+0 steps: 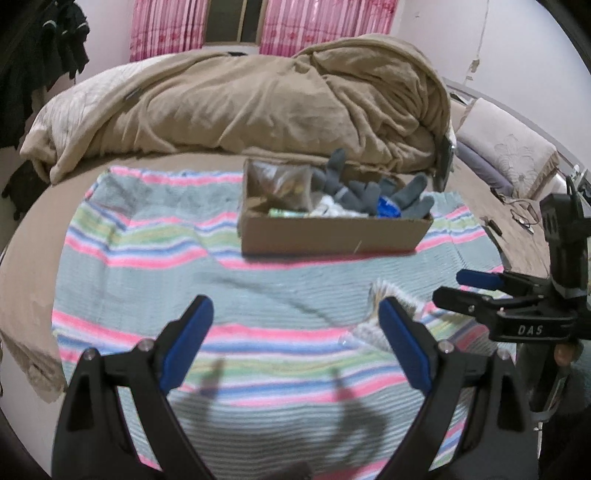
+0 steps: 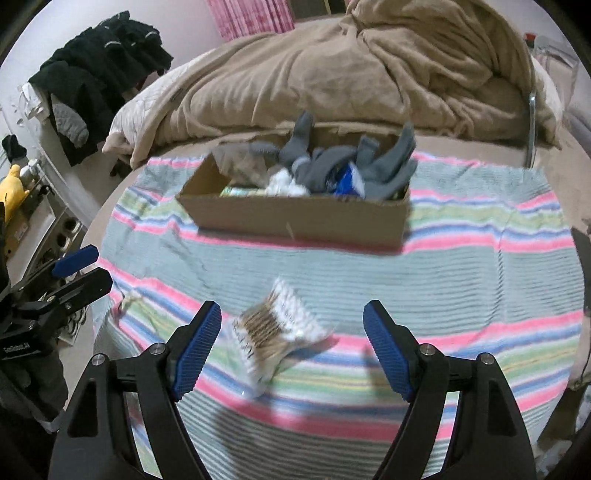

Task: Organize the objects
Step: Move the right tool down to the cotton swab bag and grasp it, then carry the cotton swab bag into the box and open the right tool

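Note:
A cardboard box (image 1: 332,232) stands on the striped towel (image 1: 147,266) on the bed. It holds grey gloves (image 1: 354,188), a clear bag and other small items. It also shows in the right wrist view (image 2: 295,218) with the gloves (image 2: 332,162) sticking out. A clear packet of cotton swabs (image 2: 277,332) lies on the towel (image 2: 480,273) just ahead of my right gripper (image 2: 293,332), between its open fingers. The packet (image 1: 373,328) shows partly behind my left gripper's right finger. My left gripper (image 1: 295,325) is open and empty. The right gripper (image 1: 465,288) appears at the right edge.
A crumpled tan blanket (image 1: 258,103) lies behind the box. Pillows (image 1: 506,147) sit at the right. Dark clothes (image 2: 99,74) hang at the left near a cluttered shelf (image 2: 33,206). Pink curtains (image 1: 166,29) cover the far wall.

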Available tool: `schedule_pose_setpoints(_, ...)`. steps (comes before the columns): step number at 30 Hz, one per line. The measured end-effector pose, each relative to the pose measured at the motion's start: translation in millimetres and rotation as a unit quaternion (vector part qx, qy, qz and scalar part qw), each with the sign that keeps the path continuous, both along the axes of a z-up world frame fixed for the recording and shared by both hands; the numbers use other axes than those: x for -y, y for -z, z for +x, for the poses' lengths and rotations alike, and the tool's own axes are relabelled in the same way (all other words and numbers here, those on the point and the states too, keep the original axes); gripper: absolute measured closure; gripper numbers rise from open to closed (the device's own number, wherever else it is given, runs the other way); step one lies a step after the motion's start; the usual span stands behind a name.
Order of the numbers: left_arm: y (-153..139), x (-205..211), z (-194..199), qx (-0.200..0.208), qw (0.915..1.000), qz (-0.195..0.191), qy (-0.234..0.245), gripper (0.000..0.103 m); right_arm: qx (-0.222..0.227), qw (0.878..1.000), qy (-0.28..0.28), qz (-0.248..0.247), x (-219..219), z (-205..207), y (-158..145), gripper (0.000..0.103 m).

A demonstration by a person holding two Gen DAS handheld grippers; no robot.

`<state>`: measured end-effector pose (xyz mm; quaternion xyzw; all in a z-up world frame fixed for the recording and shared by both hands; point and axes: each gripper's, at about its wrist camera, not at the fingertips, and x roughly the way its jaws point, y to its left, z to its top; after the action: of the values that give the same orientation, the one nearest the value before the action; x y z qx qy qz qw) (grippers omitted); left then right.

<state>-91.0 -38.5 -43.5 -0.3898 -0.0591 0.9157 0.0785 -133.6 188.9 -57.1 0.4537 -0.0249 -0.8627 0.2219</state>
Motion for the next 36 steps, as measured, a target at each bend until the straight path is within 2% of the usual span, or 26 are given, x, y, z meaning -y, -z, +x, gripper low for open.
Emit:
schedule_pose_setpoints(10,24,31,7,0.018,0.9994,0.015,-0.027,0.011,0.063,0.998,-0.004,0.009,24,-8,39,0.021)
schedule_pose_setpoints(21,39,46,2,0.03,0.9985,0.028,-0.036,0.011,0.069,0.997,0.006,0.039,48,-26,58,0.022)
schedule_pose_setpoints(24,39,46,2,0.03,0.9985,0.027,-0.036,0.011,0.066,0.997,0.003,0.037,50,-25,58,0.03)
schedule_pose_setpoints(28,38,44,2,0.029,0.9986,0.027,-0.035,0.011,0.052,0.998,-0.017,0.037,53,-22,48,0.054)
schedule_pose_setpoints(36,29,40,-2,0.022,0.999,0.022,-0.032,0.011,0.026,0.999,-0.043,0.012,55,-18,21,0.059)
